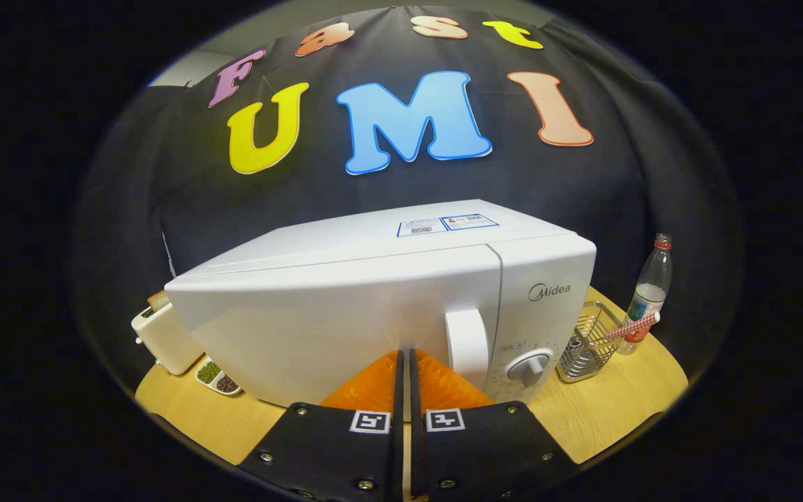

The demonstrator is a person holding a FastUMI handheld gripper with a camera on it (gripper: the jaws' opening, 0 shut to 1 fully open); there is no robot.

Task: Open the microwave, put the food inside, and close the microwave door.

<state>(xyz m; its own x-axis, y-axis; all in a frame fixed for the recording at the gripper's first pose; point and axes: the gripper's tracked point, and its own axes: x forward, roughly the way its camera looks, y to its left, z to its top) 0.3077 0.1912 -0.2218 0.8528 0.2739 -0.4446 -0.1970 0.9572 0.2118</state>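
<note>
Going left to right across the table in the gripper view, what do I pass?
Toaster → small dish of beans → microwave, door shut, with the gripper closed at its front → door handle → dial → wire basket → water bottle.

The claw (405,359) points at the closed door of a white microwave (346,307), its two fingers (373,387) drawn together with only a thin slit between them and nothing held. Their tips lie right at the door's lower front, just left of the door handle (468,345). Right of the handle is a round dial (528,366) on the control panel. The microwave stands on a wooden surface (603,411). To its left is a cream toaster (163,338), with a small divided dish (217,376) nearer. To its right stands a wire basket (586,345) with a striped stick (633,326) in it and, just beyond, a plastic bottle (647,293).
</note>
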